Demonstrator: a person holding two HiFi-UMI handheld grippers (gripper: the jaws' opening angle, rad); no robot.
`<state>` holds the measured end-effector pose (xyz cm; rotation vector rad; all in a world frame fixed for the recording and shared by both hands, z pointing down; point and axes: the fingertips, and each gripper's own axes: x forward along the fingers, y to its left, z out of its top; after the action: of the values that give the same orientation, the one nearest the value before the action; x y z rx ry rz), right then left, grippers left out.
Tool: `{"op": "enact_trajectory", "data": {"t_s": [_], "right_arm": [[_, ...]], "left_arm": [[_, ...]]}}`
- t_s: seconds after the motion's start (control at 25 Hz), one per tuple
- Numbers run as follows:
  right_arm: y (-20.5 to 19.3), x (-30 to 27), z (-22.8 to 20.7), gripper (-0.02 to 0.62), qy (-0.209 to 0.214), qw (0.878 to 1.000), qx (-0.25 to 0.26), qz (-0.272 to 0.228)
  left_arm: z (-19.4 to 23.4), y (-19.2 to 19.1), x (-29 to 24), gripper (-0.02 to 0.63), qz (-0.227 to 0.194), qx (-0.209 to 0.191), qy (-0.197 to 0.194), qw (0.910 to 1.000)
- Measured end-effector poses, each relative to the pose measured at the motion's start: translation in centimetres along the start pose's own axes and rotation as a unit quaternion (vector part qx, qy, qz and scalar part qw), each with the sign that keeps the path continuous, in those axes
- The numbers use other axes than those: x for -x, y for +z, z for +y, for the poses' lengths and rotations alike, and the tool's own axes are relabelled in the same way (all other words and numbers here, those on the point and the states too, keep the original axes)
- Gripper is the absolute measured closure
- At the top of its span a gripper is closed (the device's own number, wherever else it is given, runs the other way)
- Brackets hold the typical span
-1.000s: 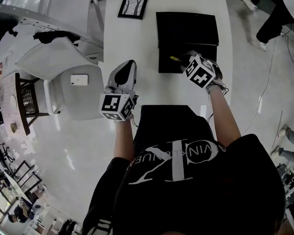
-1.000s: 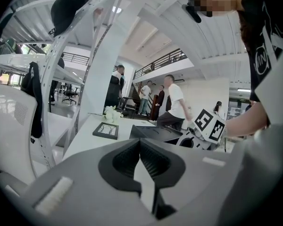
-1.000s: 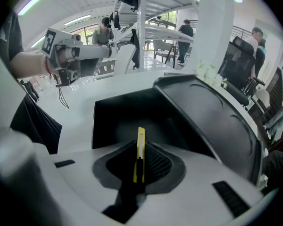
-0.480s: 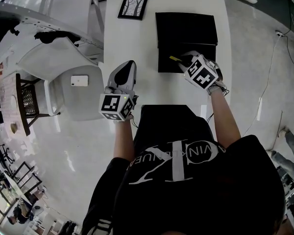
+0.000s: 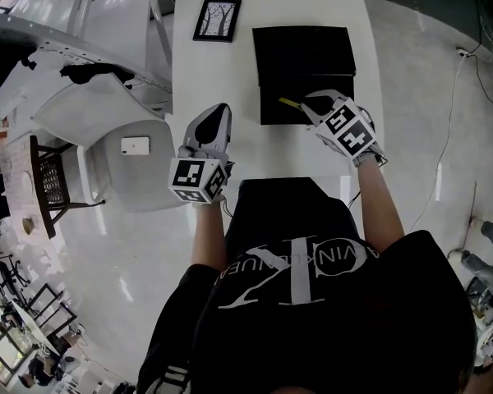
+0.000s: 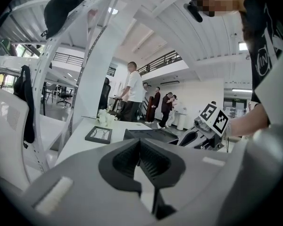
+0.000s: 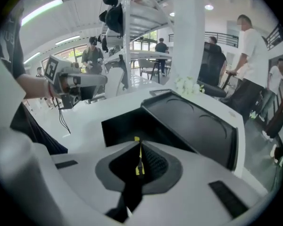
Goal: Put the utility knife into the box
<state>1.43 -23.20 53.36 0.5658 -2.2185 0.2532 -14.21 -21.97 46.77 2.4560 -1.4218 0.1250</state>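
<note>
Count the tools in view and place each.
2. The left tool hangs shut over the table's left edge; the right tool holds the utility knife over the open box.

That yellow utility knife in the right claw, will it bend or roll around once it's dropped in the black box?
Probably stiff: the utility knife juts straight out of the right claw without sagging. It looks slim, so likely light. In the right gripper view it's a thin flat strip, so in the box it should lie flat, not roll.

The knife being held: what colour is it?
Yellow, as far as it shows. The knife is clearest in the right gripper view.
</note>
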Motion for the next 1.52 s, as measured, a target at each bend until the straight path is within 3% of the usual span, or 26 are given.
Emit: {"op": "enact_trajectory", "data": {"t_s": [0.36, 0.68, 0.96, 1.52], "right_arm": [[1.3, 4.3, -2.9, 0.575, -0.058, 0.992, -0.07, -0.087], [2.2, 7.3, -4.8, 0.575, -0.067, 0.971, -0.149, -0.175], [3.1, 9.4, -6.3, 0.575, -0.094, 0.959, -0.152, -0.222], [5.3, 11.7, -8.4, 0.575, -0.128, 0.945, -0.133, -0.268]], "left_arm": [[-0.8, 1.4, -1.3, 0.594, -0.009, -0.01, -0.017, 0.9998], [-1.0, 3.0, -2.4, 0.594, -0.024, -0.02, -0.014, 0.9994], [-1.3, 4.0, -3.2, 0.594, -0.031, -0.027, -0.019, 0.999], [-0.2, 6.5, -4.1, 0.594, -0.057, -0.031, -0.008, 0.9979]]}}
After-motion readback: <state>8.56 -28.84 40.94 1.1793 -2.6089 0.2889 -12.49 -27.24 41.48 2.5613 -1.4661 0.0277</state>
